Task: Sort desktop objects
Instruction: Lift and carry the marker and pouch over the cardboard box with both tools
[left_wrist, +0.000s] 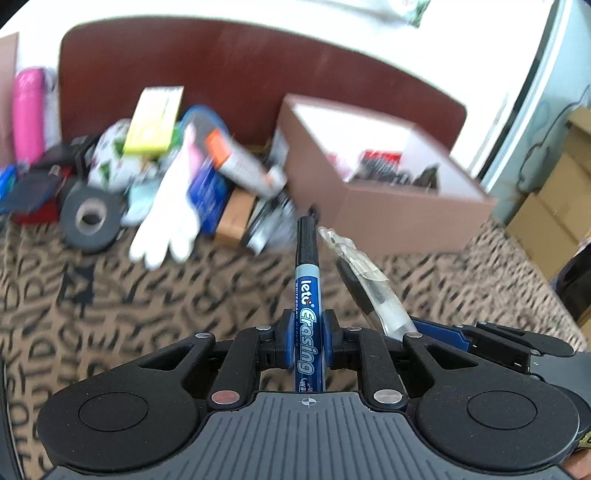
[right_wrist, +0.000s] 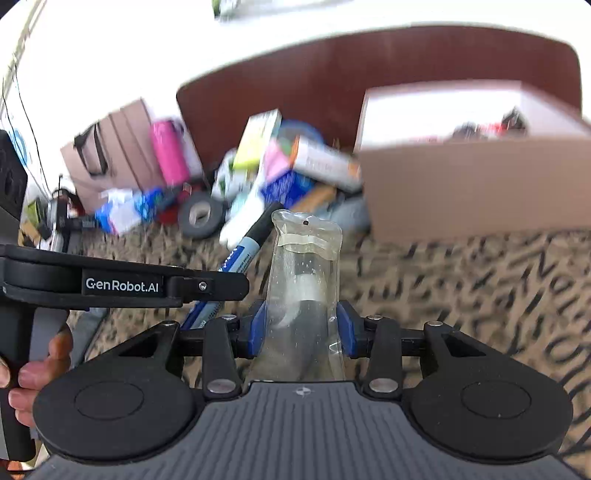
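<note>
My left gripper (left_wrist: 307, 334) is shut on a blue whiteboard marker (left_wrist: 307, 295) with a black cap, pointing forward above the patterned cloth. My right gripper (right_wrist: 301, 326) is shut on a clear plastic bag (right_wrist: 304, 273) with a dark item inside. The bag also shows in the left wrist view (left_wrist: 364, 280), just right of the marker. The marker shows in the right wrist view (right_wrist: 243, 251), left of the bag. An open brown cardboard box (left_wrist: 388, 218) with small items inside stands ahead to the right; it shows in the right wrist view too (right_wrist: 476, 184).
A pile of loose objects lies ahead left: a black tape roll (left_wrist: 90, 218), a white glove (left_wrist: 173, 214), a yellow-green box (left_wrist: 153, 122), a pink bottle (left_wrist: 27, 114). A dark red board (left_wrist: 258, 66) stands behind. Cardboard boxes (left_wrist: 554, 206) sit far right.
</note>
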